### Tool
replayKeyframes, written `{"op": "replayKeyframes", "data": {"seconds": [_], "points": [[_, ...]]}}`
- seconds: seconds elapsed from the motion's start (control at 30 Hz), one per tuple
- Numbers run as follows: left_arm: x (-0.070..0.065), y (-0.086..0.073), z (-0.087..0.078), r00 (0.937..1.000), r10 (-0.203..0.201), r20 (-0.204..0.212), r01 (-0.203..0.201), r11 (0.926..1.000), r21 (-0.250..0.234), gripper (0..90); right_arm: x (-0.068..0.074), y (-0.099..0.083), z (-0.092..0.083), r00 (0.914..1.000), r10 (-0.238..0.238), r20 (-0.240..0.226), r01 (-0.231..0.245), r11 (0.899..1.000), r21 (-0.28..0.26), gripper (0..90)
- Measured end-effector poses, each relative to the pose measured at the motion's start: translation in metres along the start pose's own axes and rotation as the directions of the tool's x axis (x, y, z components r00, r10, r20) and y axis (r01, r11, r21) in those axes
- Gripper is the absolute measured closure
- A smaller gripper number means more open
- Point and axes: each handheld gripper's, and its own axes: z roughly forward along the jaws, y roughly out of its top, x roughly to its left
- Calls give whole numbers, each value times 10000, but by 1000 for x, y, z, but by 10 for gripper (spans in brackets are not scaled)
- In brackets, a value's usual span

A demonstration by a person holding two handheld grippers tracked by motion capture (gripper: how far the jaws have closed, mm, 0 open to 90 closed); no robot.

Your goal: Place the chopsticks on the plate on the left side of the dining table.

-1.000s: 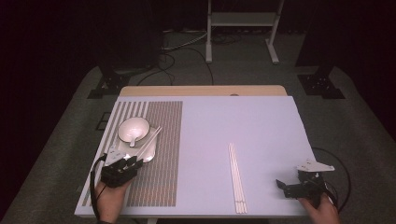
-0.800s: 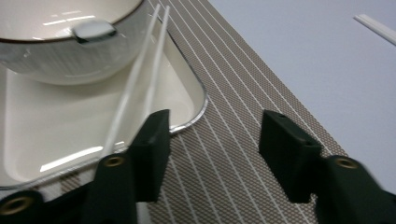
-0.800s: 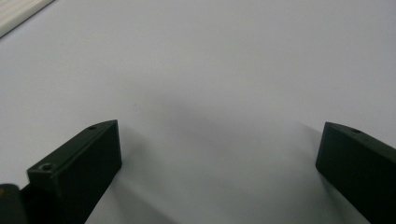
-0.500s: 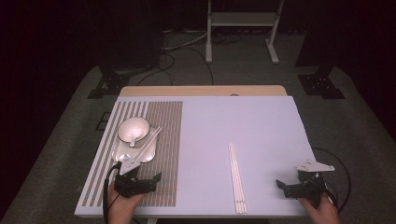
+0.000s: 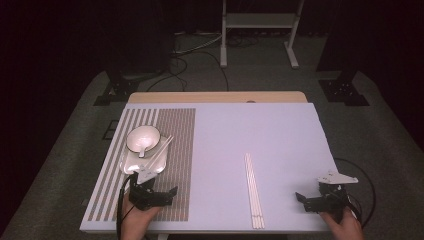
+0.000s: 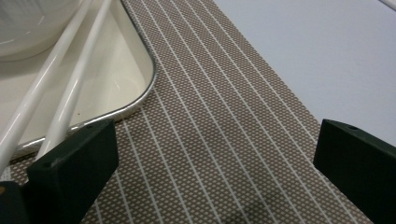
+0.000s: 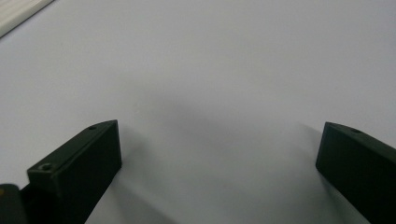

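Table setting, partway through. Left gripper (image 5: 165, 192): jaws spread, having just been opening, with nothing between them; one pair of chopsticks (image 6: 56, 100) lies on the tray (image 6: 135, 81) beside the bowl (image 5: 143, 138), just beyond its left jaw. Right gripper (image 5: 306, 198): jaws spread, empty. The second chopstick pair (image 5: 253, 190), well off its left jaw, appears still to be placed.

Brown white-striped placemat (image 5: 172, 150), cream tray (image 5: 131, 162), white bowl (image 5: 142, 139), white chopsticks (image 5: 253, 190)
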Motion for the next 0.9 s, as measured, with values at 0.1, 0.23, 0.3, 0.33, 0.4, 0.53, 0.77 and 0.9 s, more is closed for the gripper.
{"op": "replayKeyframes", "data": {"seconds": [0.1,0.23,0.3,0.33,0.4,0.53,0.77,0.9], "points": [[3,1,2,9999,-51,-101,51,10000,15,0,0,0,0,10000,-3,-2,3,10000,-2,0],[7,0,3,9997,-122,-214,123,9999,34,0,0,0,0,10000,1,-1,-1,10000,-6,0],[9,0,2,9995,-166,-270,168,9998,53,0,0,0,0,10000,3,-3,-3,10000,-7,0],[10,0,2,9994,-203,-288,204,9998,7,0,0,0,0,10000,3,-4,-3,10000,-6,0],[12,0,1,9990,-257,-362,258,9997,20,0,0,0,0,10000,2,-4,-2,10000,-9,0],[14,0,0,9985,-283,-461,282,9996,-15,0,0,0,0,10000,1,-2,-1,10000,-6,0],[19,-1,-3,9975,-335,-619,335,9994,-25,0,0,0,0,10000,2,-6,-2,10000,-8,0],[22,-3,-4,9966,-411,-717,414,9991,16,0,0,0,0,10000,2,-5,-2,10000,-8,0]]}}
